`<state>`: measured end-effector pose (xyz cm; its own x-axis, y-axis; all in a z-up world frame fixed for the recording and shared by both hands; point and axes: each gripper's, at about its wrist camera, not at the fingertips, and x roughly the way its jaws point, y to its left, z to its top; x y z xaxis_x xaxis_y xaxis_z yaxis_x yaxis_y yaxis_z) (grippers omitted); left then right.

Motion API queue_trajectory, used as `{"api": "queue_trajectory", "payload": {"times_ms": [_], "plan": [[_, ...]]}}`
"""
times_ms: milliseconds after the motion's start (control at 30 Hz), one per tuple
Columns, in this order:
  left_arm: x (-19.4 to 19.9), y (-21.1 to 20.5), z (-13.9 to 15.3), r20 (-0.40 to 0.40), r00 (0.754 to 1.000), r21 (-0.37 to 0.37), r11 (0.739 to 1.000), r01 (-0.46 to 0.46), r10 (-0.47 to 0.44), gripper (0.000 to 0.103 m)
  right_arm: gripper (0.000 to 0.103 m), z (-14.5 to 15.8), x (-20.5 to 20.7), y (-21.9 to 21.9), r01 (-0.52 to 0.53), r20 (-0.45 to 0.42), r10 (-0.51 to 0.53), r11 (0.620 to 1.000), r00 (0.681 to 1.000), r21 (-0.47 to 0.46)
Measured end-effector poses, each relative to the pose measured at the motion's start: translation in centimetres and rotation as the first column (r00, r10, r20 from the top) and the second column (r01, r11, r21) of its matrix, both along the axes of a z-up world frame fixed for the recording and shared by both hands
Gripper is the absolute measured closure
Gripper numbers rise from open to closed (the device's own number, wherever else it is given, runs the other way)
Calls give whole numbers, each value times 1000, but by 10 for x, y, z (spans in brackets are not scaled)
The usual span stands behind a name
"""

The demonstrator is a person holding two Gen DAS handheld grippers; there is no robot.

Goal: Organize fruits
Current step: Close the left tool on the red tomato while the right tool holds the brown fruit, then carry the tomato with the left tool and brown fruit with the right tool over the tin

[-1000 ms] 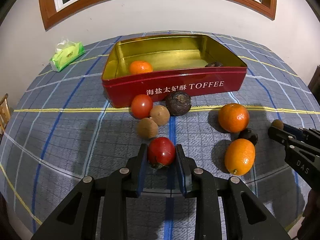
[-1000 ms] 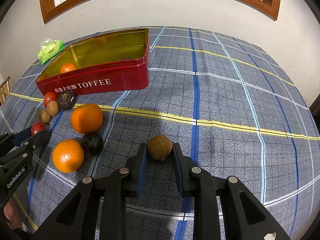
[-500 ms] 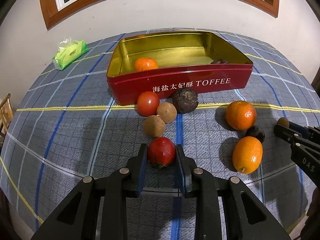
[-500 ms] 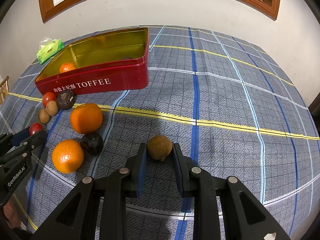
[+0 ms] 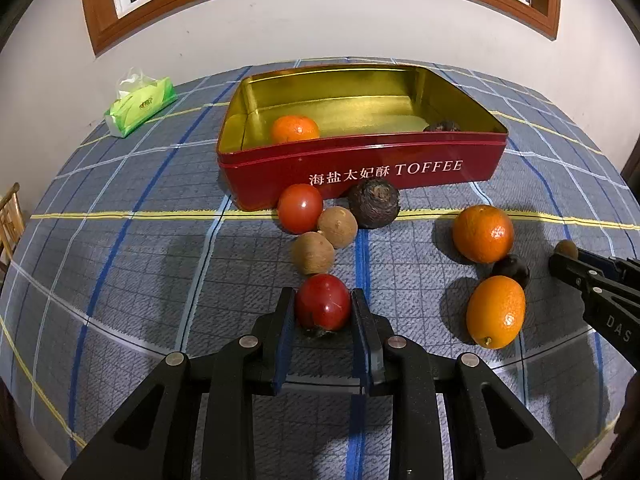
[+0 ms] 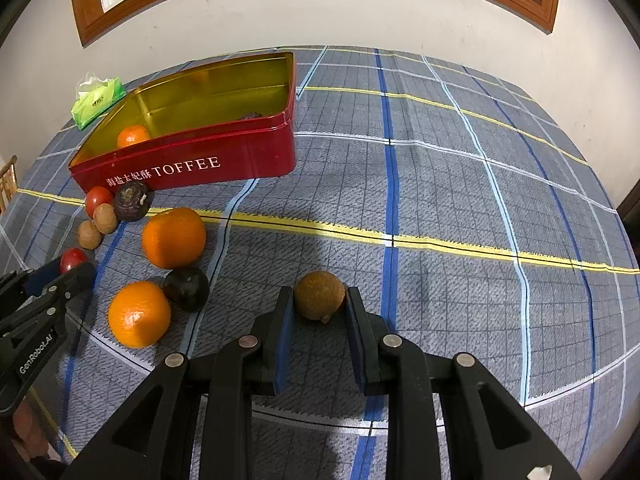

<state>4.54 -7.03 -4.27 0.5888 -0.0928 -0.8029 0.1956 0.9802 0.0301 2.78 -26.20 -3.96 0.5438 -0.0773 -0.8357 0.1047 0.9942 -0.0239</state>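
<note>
Grips set: left gripper (image 5: 323,307) clamped on red tomato (image 5: 322,301), right gripper (image 6: 319,304) clamped on brown longan (image 6: 319,295), both low over tablecloth (image 6: 460,208); next, likely carry both into toffee tin (image 5: 360,160).

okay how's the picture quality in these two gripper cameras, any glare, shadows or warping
Left wrist view: sharp, heavy fisheye bending of the window frame, glare spots on the tomato, soft shadows beside the oranges. Right wrist view: also sharp, tablecloth lines bowed, broad shadow ahead of the gripper, dark corners.
</note>
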Motion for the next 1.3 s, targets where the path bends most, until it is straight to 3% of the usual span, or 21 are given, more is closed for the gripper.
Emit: {"api": "queue_trajectory", "payload": {"times_ms": [467, 833, 1300], "plan": [[14, 17, 24, 30, 999, -58, 998, -19, 21, 75, 80, 35, 13, 8, -38, 64, 36, 999, 997, 21], [50, 25, 55, 103, 994, -61, 998, -31, 37, 75, 80, 60, 51, 36, -147, 118, 146, 989, 982, -2], [114, 18, 48, 54, 999, -43, 999, 0, 2, 75, 80, 43, 113, 62, -232, 70, 230, 972, 971, 23]]}}
